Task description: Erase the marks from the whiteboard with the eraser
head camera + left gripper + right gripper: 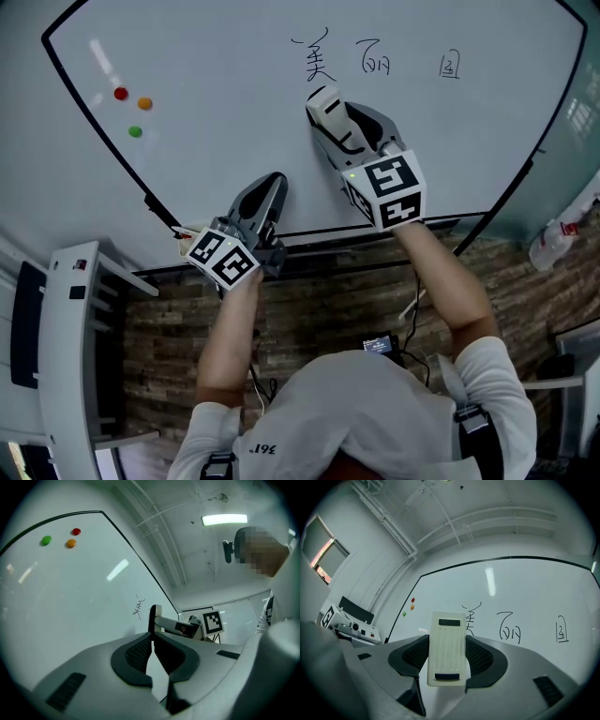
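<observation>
The whiteboard (234, 122) carries three black handwritten marks near its top: one (315, 58) just above the eraser, one (376, 58) in the middle, one (451, 66) at the right. My right gripper (328, 114) is shut on a white eraser (323, 98), held just below the leftmost mark; whether it touches the board I cannot tell. In the right gripper view the eraser (447, 648) stands upright between the dark pads, its top overlapping that mark (471, 618). My left gripper (269, 199) hangs lower left near the board, shut and empty, its pads (136, 654) meeting.
Red (120, 93), orange (144, 103) and green (135, 131) magnets sit at the board's upper left. The board's tray ledge (441, 226) runs along the bottom edge. A white stand (66, 347) is at the left, a spray bottle (553, 242) at the right.
</observation>
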`<state>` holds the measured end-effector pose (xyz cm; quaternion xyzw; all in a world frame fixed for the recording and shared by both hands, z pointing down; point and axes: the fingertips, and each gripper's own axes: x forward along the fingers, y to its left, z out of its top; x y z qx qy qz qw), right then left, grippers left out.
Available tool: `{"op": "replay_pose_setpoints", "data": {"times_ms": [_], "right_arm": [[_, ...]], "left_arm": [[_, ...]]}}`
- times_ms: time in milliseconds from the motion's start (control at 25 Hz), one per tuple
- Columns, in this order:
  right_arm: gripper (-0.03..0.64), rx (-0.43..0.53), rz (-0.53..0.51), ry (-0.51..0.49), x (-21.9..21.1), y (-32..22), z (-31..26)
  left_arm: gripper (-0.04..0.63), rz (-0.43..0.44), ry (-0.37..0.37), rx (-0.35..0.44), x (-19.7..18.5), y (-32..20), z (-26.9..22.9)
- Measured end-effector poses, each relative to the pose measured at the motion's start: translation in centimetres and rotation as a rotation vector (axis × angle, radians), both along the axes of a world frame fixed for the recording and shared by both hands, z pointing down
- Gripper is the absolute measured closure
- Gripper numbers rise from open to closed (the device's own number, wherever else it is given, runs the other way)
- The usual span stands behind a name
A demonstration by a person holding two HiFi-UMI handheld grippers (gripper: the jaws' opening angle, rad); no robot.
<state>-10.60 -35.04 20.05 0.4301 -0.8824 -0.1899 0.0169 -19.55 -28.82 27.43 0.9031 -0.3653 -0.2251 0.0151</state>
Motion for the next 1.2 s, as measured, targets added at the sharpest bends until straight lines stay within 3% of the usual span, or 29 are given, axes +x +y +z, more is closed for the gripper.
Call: {"op": "replay_pose_setpoints", "data": {"times_ms": [720, 1200], "right_arm": [[0.359, 0.123, 0.176, 0.097, -6.0, -5.1, -7.3], [0.357, 0.213, 0.333, 0.152, -7.4, -6.4, -8.2]], "left_arm": [[0.574, -0.021, -0.011, 0.013, -2.1, -0.8, -0.6], [0.574, -0.018, -0.002, -0.002, -2.3, -1.0, 0.1]]}}
